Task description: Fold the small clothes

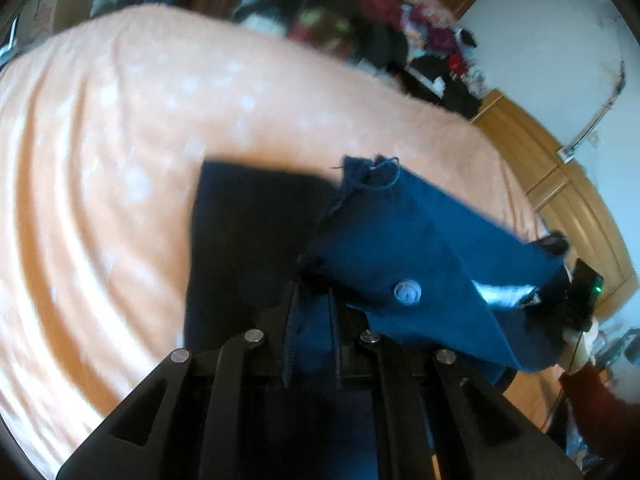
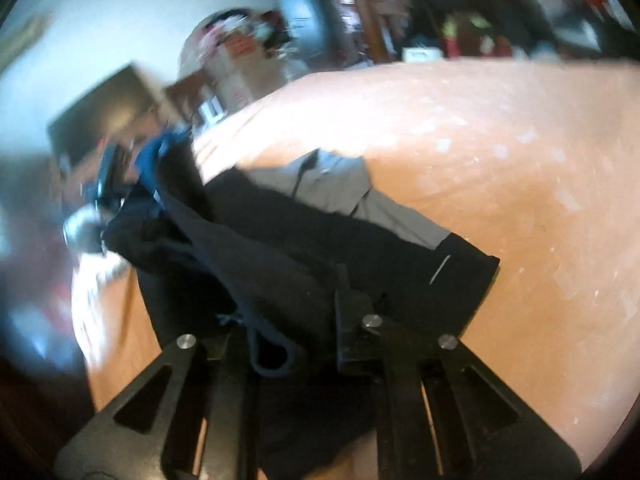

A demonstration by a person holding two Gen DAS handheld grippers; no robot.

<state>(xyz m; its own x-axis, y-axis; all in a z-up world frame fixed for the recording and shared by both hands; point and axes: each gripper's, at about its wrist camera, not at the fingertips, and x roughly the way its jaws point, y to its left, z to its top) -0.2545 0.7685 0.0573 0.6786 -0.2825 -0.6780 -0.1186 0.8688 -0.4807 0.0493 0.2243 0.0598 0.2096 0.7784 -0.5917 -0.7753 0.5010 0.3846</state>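
A small dark navy garment (image 1: 248,232) with a brighter blue side (image 1: 408,232) lies partly on the peach bedspread (image 1: 120,160). Its blue part is lifted and stretched between both grippers. My left gripper (image 1: 314,280) is shut on a fold of the blue cloth, next to a pale round button (image 1: 407,292). The right gripper (image 1: 576,292) holds the other end at the far right. In the right wrist view my right gripper (image 2: 304,300) is shut on the dark garment (image 2: 280,248), with a drawstring loop (image 2: 272,356) hanging down. A grey panel (image 2: 340,188) shows beyond. The left gripper (image 2: 106,184) is blurred.
The dotted bedspread (image 2: 500,160) stretches wide beyond the garment. A pile of mixed clothes (image 1: 380,32) lies at the bed's far edge. Wooden furniture (image 1: 560,200) and a white wall run along the right. A red sleeve (image 1: 600,412) shows at lower right.
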